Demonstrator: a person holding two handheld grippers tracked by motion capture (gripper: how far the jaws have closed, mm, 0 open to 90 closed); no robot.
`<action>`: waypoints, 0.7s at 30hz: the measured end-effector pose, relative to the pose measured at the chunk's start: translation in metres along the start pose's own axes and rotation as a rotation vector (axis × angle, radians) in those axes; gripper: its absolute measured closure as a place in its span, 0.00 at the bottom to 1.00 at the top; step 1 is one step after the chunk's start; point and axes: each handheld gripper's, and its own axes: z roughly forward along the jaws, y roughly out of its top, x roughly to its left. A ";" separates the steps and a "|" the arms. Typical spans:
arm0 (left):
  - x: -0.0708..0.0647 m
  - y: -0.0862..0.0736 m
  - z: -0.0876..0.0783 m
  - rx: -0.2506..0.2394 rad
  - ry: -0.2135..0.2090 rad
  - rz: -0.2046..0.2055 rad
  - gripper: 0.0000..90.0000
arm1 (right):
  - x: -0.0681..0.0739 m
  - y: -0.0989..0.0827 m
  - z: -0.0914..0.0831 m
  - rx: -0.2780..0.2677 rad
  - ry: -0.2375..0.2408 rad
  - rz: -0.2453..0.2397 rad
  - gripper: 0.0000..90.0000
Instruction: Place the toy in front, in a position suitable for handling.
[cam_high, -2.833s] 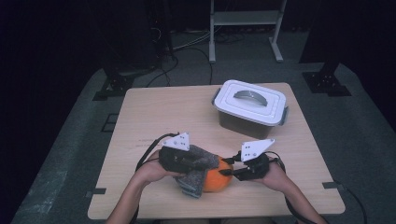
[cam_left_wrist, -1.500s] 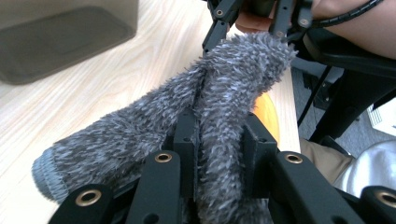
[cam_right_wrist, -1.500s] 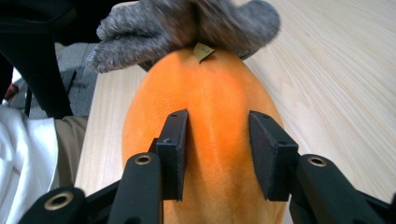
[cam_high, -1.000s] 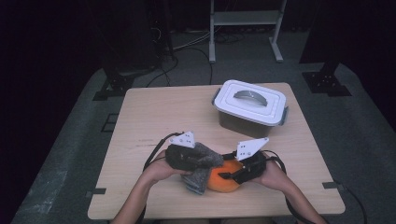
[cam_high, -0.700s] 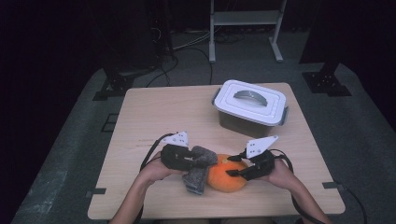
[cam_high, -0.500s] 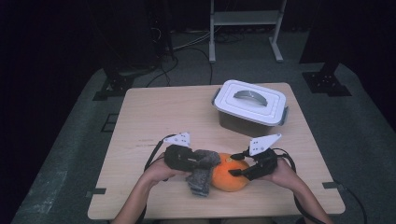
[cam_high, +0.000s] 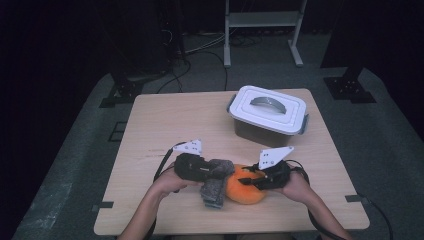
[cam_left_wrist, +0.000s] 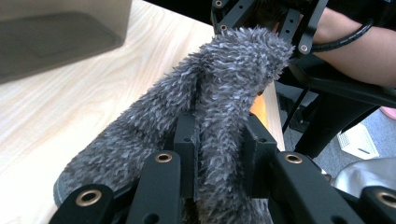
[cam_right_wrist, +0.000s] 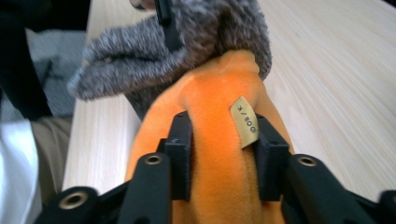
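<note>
The soft orange plush piece (cam_high: 244, 186) lay at the near middle of the pale wooden table (cam_high: 170, 120), pressed against the shaggy grey fleece piece (cam_high: 215, 181) on its left; the two fabrics touched and may have been joined, though the seam could not be made out. The right gripper (cam_right_wrist: 223, 154) had just been closing, and its black jaws now pinched a ridge of the orange plush, with a small gold label (cam_right_wrist: 245, 122) lying against one pad. The left gripper (cam_left_wrist: 219, 156) was clamped narrowly on a fold of the grey fleece.

The main risk was slippage: both holds were on loose pile rather than firm body, so a pull apart could have dragged the fibres out from between the pads and dropped either piece. The right hold looked shallow, and the label could have been torn or creased if the jaws slid over it. A hard tug might also have stretched the fabric where the two met. The white lidded plastic box (cam_high: 268, 114) stood well apart at the far right, out of harm's way.
</note>
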 end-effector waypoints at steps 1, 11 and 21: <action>0.001 0.002 -0.004 -0.006 0.001 -0.001 0.79 | -0.001 0.002 0.001 -0.008 0.007 0.009 0.73; -0.006 0.019 -0.033 -0.003 0.047 0.042 0.80 | -0.015 0.017 0.013 -0.188 0.096 0.017 0.72; -0.004 -0.001 -0.010 0.063 0.032 0.027 0.80 | -0.009 -0.018 0.010 -0.122 0.125 -0.023 0.71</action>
